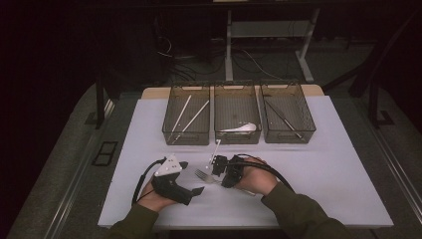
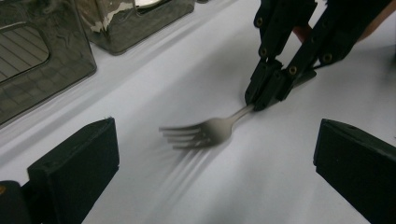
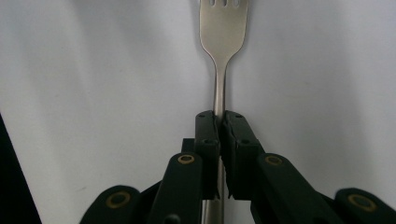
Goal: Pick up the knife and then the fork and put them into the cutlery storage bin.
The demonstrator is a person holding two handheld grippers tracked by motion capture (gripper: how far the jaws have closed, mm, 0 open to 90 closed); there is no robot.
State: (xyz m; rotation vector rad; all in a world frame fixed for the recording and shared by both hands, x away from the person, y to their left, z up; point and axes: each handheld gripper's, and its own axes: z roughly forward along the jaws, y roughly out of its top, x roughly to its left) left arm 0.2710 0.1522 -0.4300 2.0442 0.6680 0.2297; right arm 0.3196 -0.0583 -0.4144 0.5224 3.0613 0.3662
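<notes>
Gripping slim steel fork [image 3: 219,70], black fingers [image 3: 208,140]

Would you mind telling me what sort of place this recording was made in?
Most likely a lab or workshop set up for sorting cutlery: a white-covered table, three mesh bins in a row, and cables and a desk frame on the floor behind. The right tool grips a fork.

Silver fork [image 2: 212,130], black jaws, white table [image 1: 323,164], smoky-grey bins [image 1: 237,119].
</notes>
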